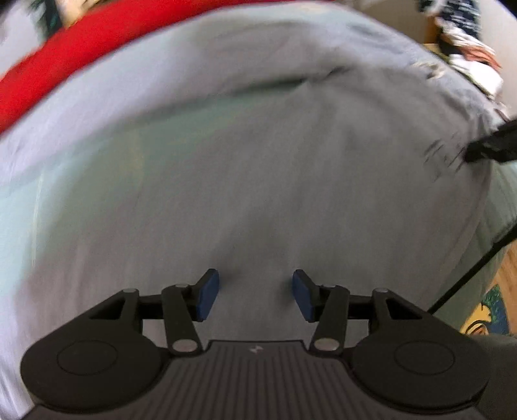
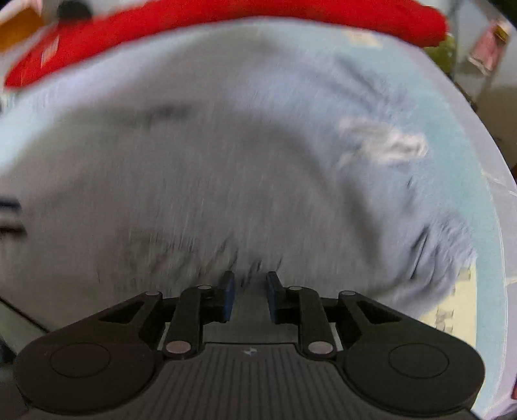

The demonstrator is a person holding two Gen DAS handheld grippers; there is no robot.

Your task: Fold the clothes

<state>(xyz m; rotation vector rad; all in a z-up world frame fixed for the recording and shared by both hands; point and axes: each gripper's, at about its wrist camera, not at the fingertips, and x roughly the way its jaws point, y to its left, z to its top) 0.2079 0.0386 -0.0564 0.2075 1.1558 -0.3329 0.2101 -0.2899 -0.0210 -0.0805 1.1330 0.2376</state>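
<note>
Left gripper [image 1: 255, 295] hovers wide open over the soft grey garment [image 1: 258, 177]. Right gripper [image 2: 250, 297], blue-padded, stands narrowly parted above the same blurred cloth, beside red fabric [image 2: 226, 19]

1. Big red thing [image 1: 48, 68] running along the far edge of the surface, looks like fabric or a cushion, too blurry to call. Shows in the right wrist view too [image 2: 226, 19].
2. Pale mint-green surface covering [image 2: 452, 129] spread under everything, with a white rim on the right side.
3. Heap of patterned stuff [image 1: 465, 42], dark blue and white with some pink, up in the far right corner.
4. Colourful yellow and blue-green patch [image 1: 488, 313] down low on the right, beside what looks like wood floor [image 1: 509, 268].
5. Thin black rod or cord [image 1: 465, 281] slanting across the right side.
</note>
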